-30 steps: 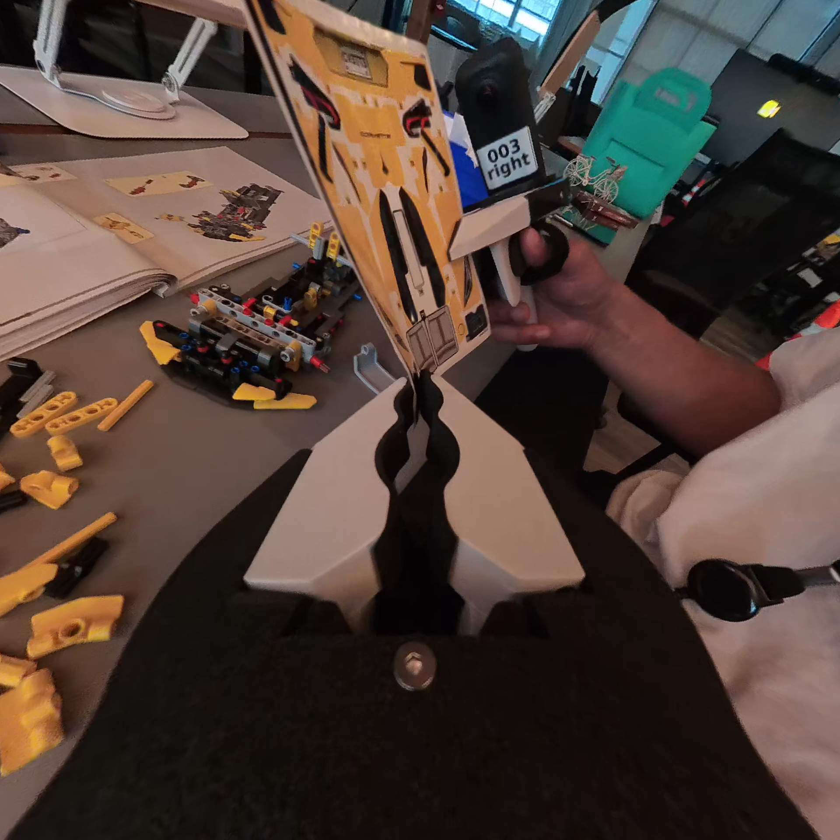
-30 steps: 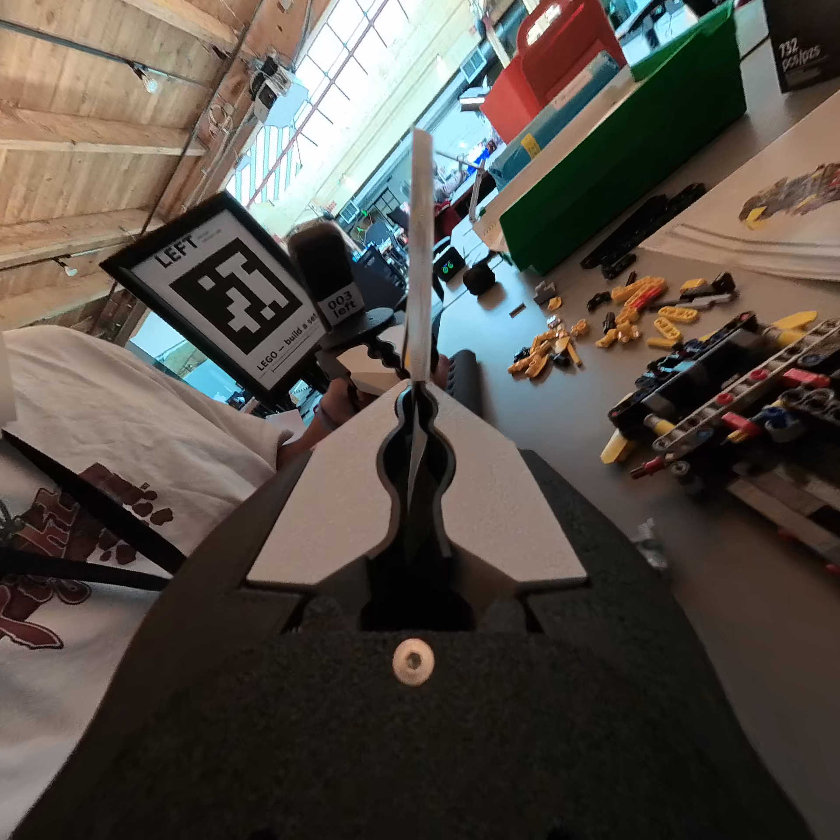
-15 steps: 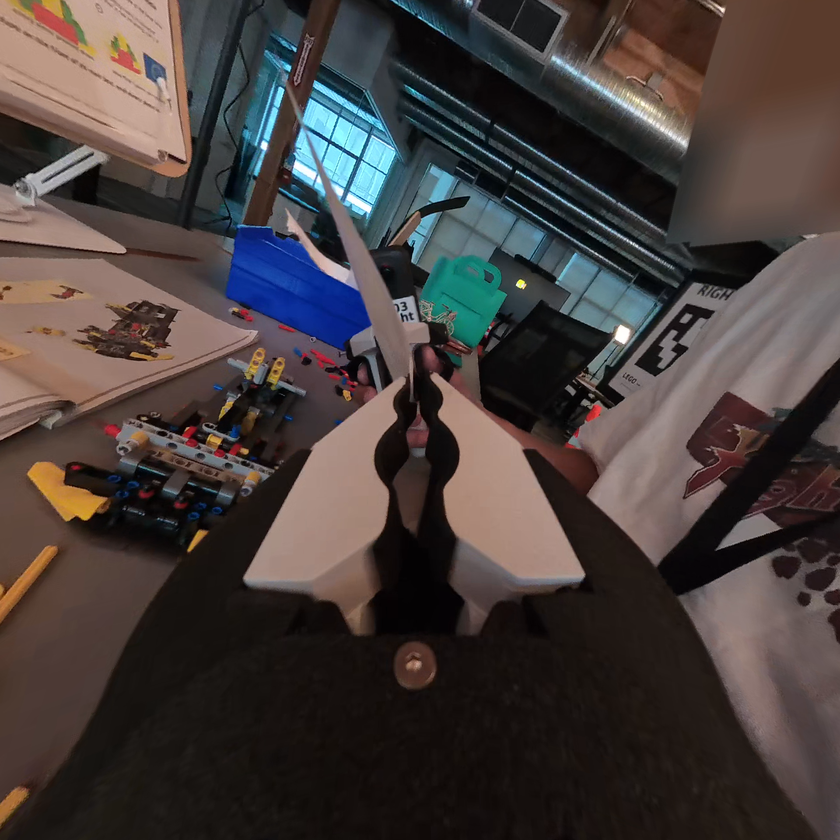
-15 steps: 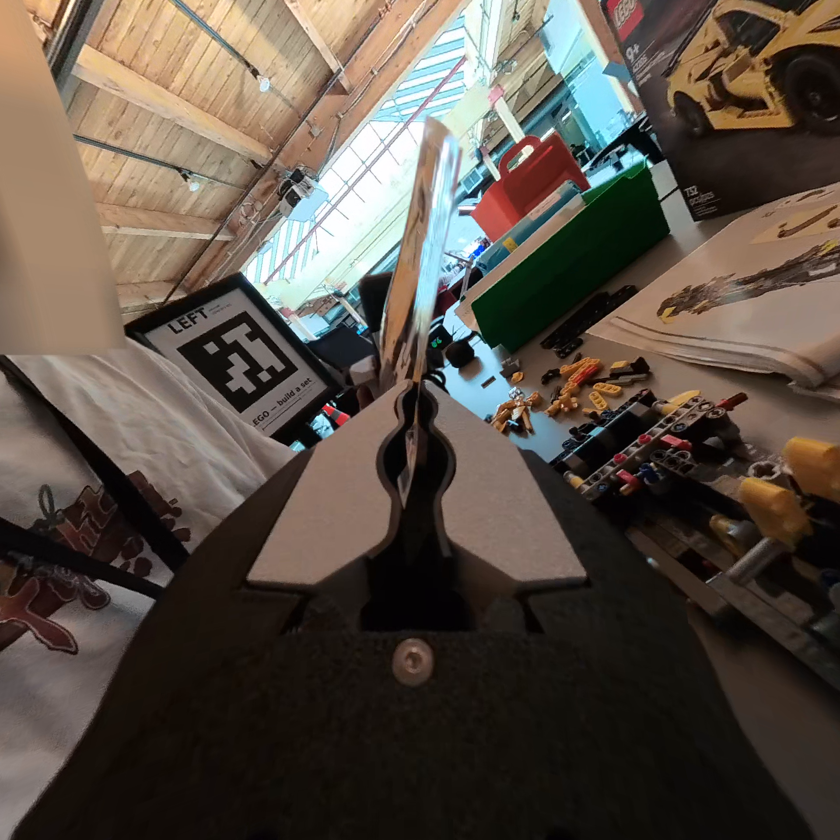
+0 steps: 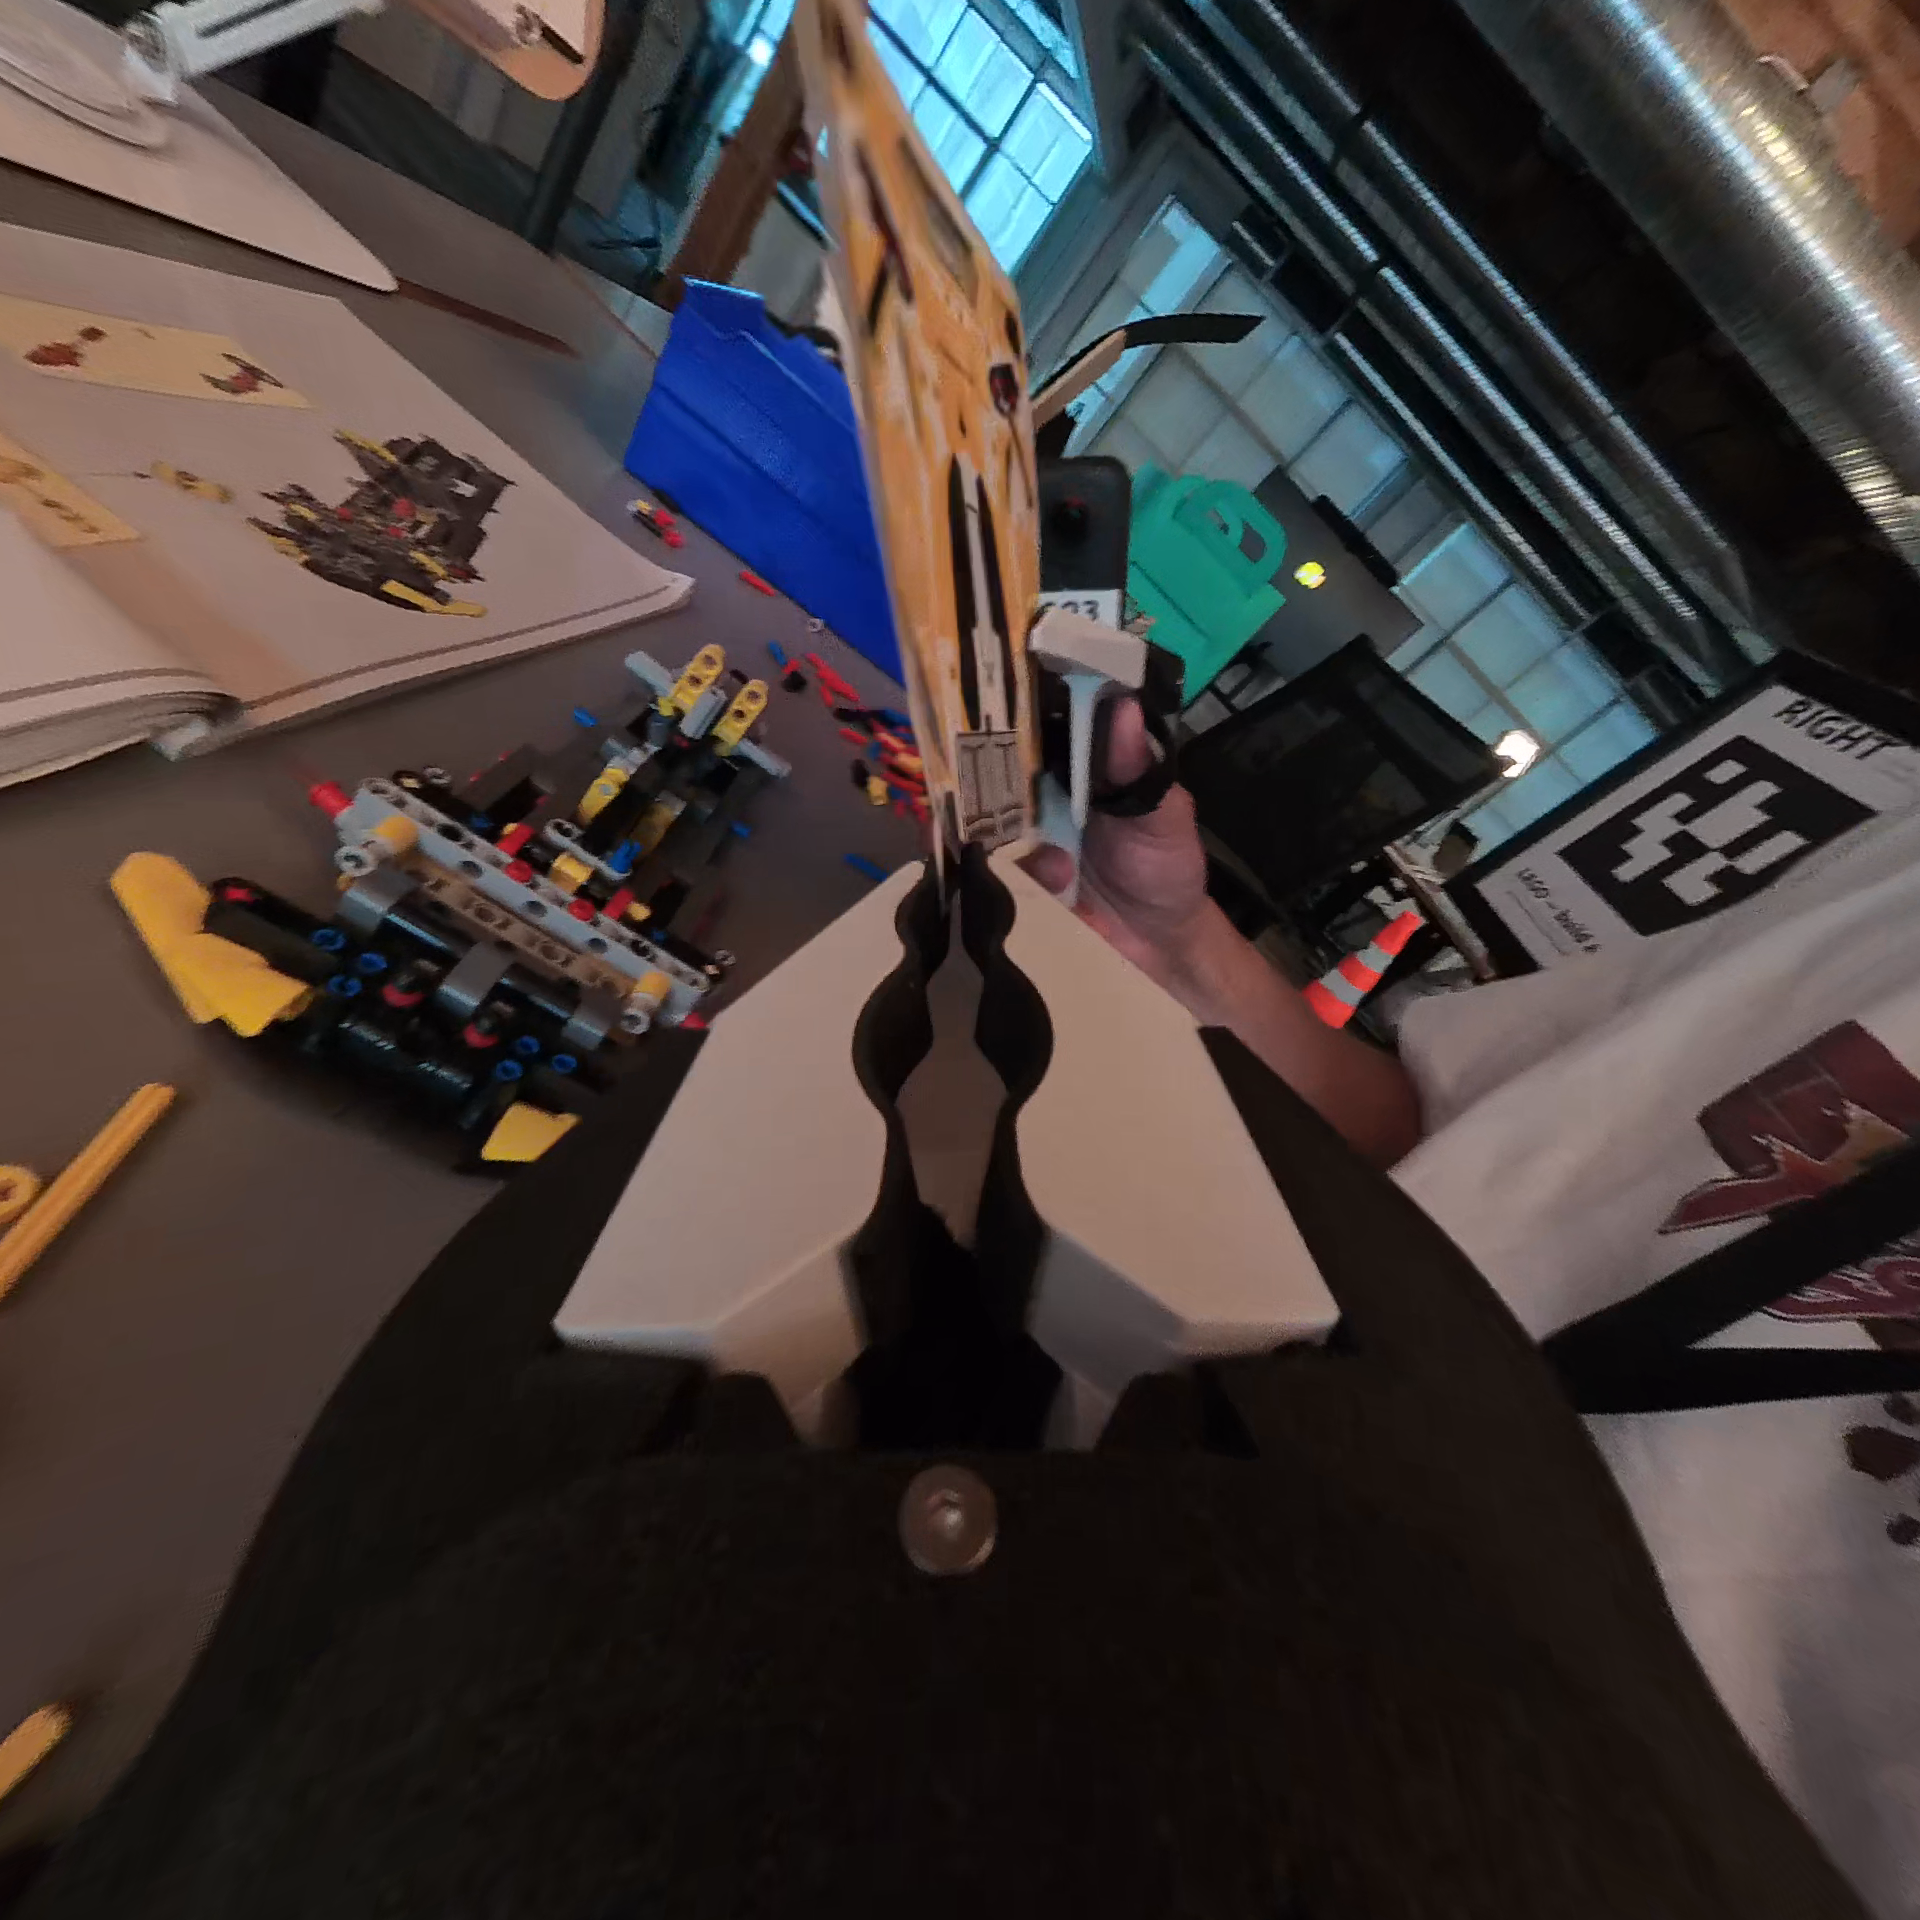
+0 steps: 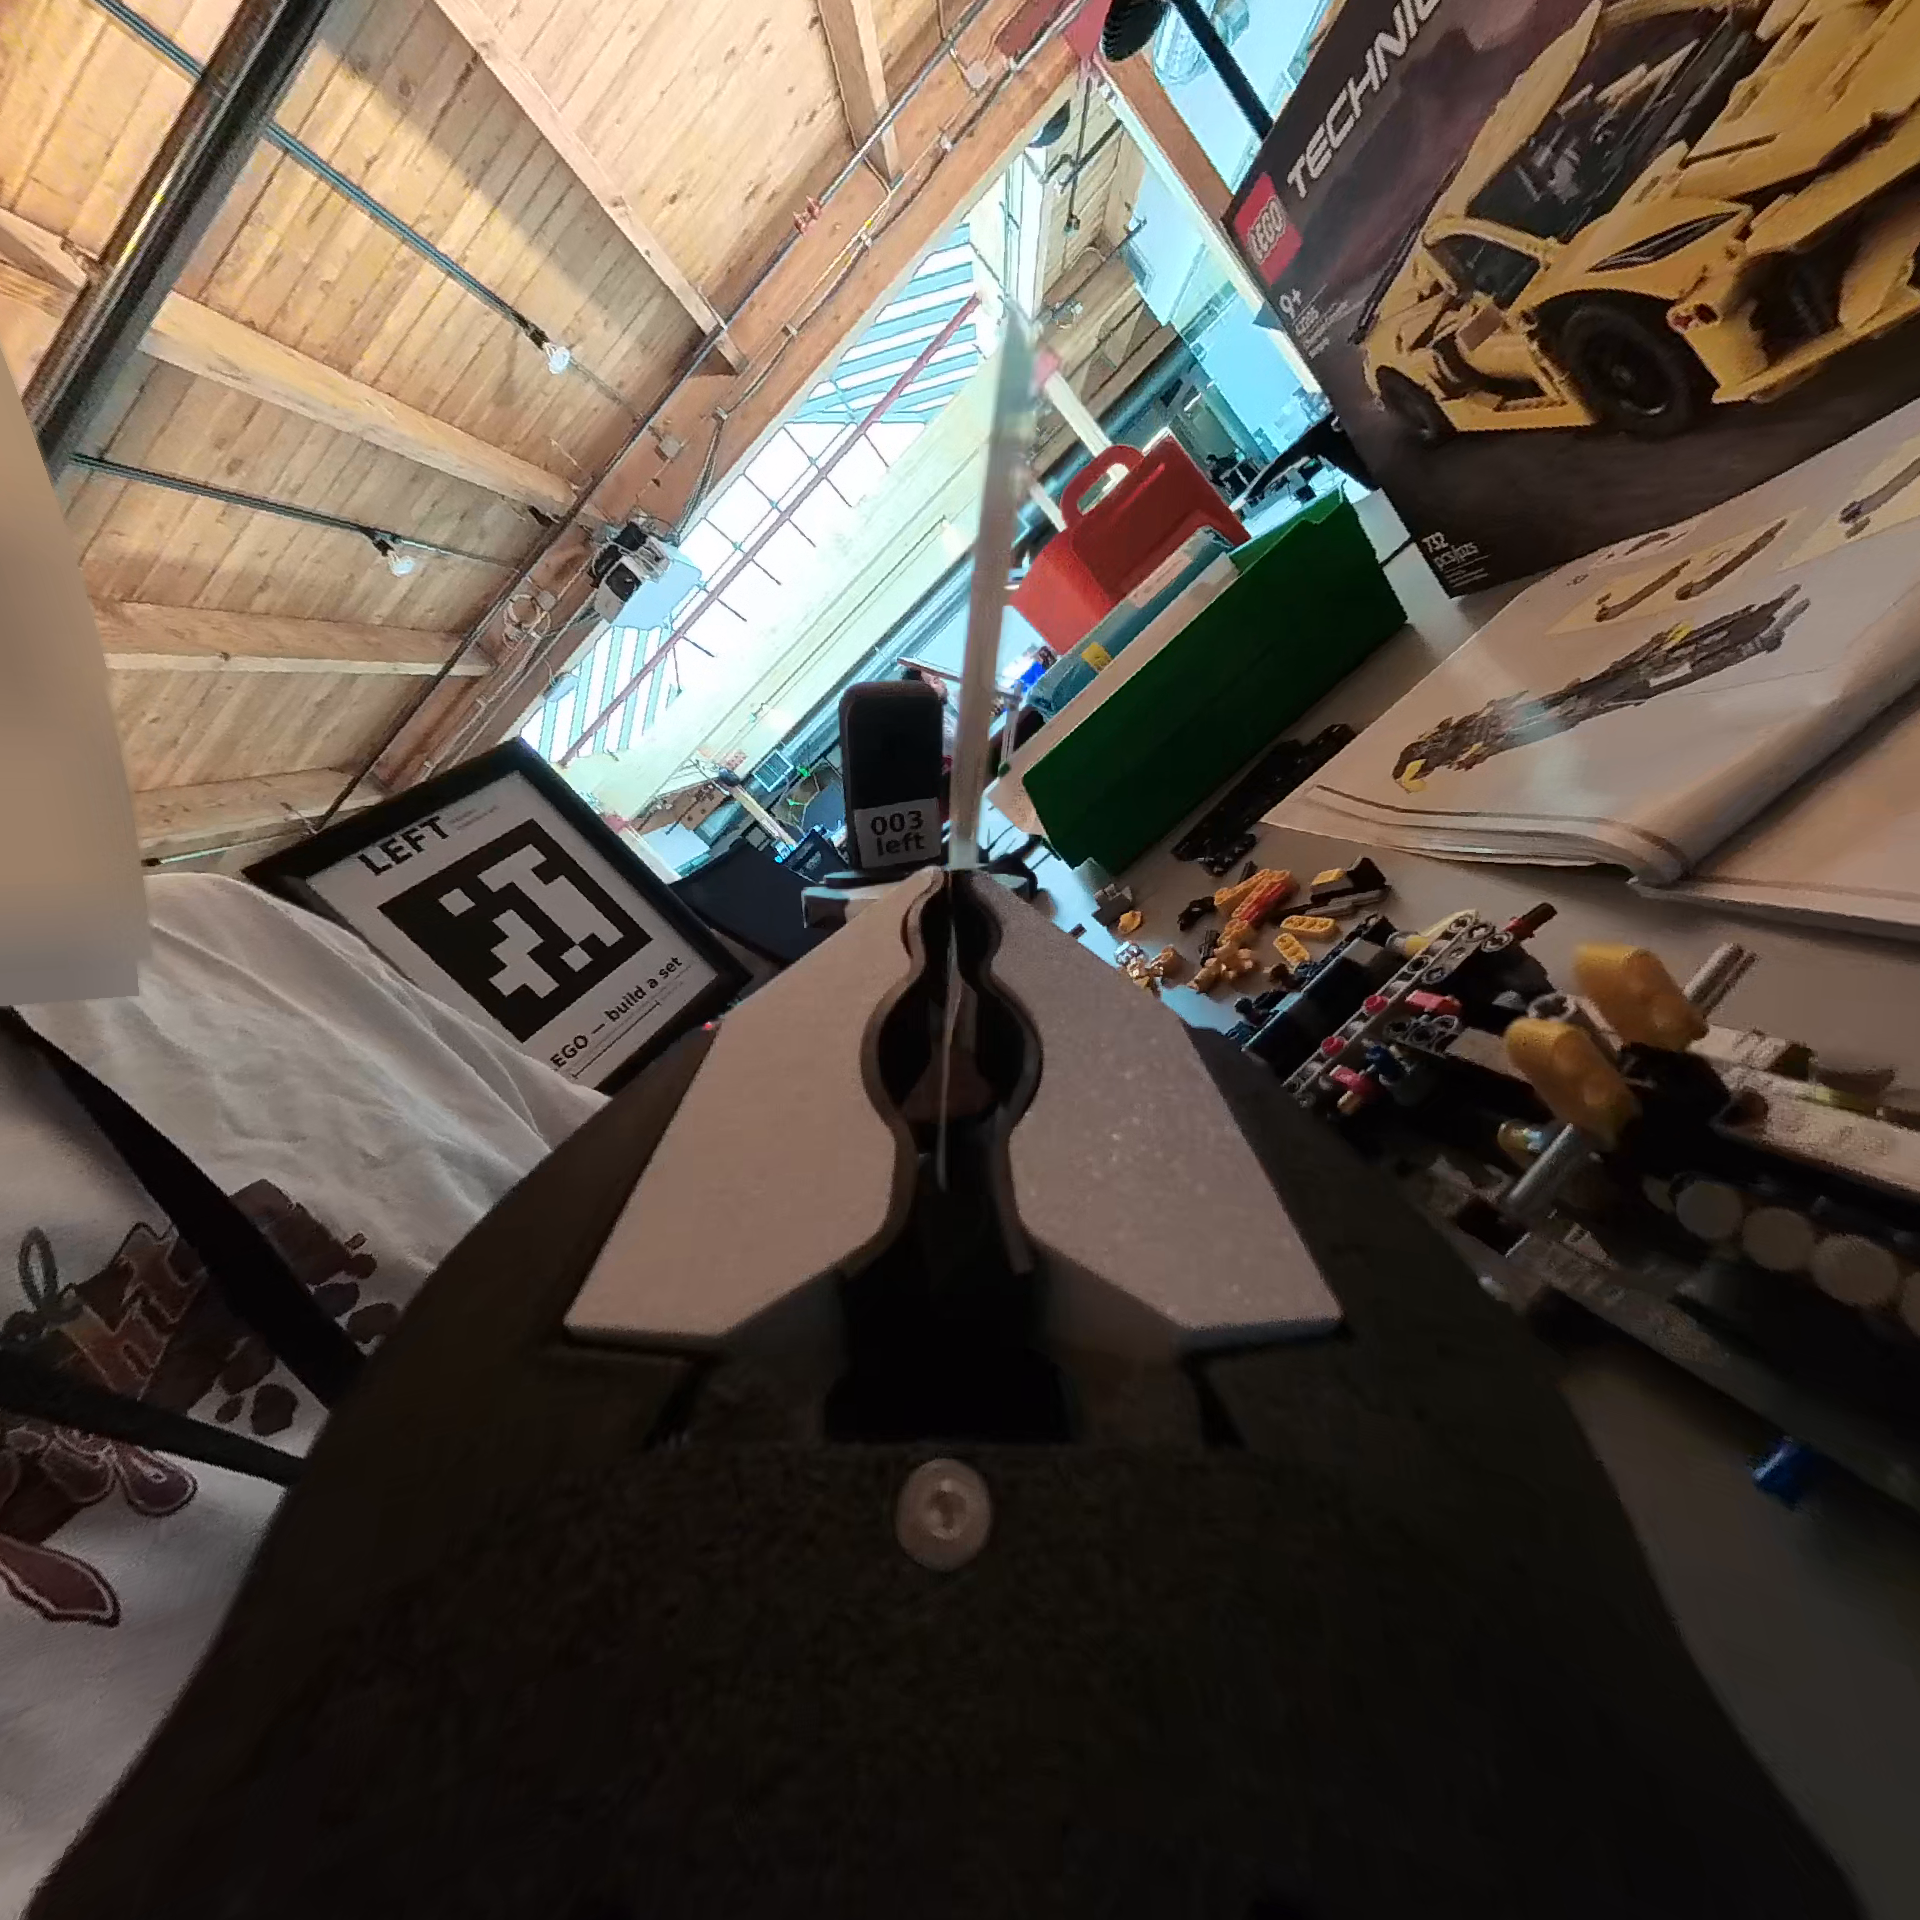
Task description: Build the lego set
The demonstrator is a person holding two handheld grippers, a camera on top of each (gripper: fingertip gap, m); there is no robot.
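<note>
Above the table edge (image 5: 156,1455), between the two grippers, the yellow sticker sheet (image 5: 940,436) stands nearly upright, long axis running bottom to top, free end toward the ceiling and leaning slightly away from the left camera. Left gripper (image 5: 954,871): jaws pressed together on the sheet's lower corner, printed yellow face turned toward the table side. Right gripper (image 6: 954,878): jaws likewise closed on the sheet (image 6: 992,582), which here shows edge-on as a thin pale line rising from the fingertips and also running down between the pads. In the left wrist view the right gripper appears farther off behind the sheet, gripping its edge, with the person's hand (image 5: 1132,862) around its handle. On the table, the partly built chassis (image 5: 499,914), black and grey with yellow parts, lies flat, well below and apart from the sheet. The open instruction book (image 5: 260,499) lies beyond it; a blue bin (image 5: 748,457) behind. Right wrist view: loose yellow and black pieces (image 6: 1247,925) near a green bin (image 6: 1216,707), set box (image 6: 1621,239) standing at the back.
</note>
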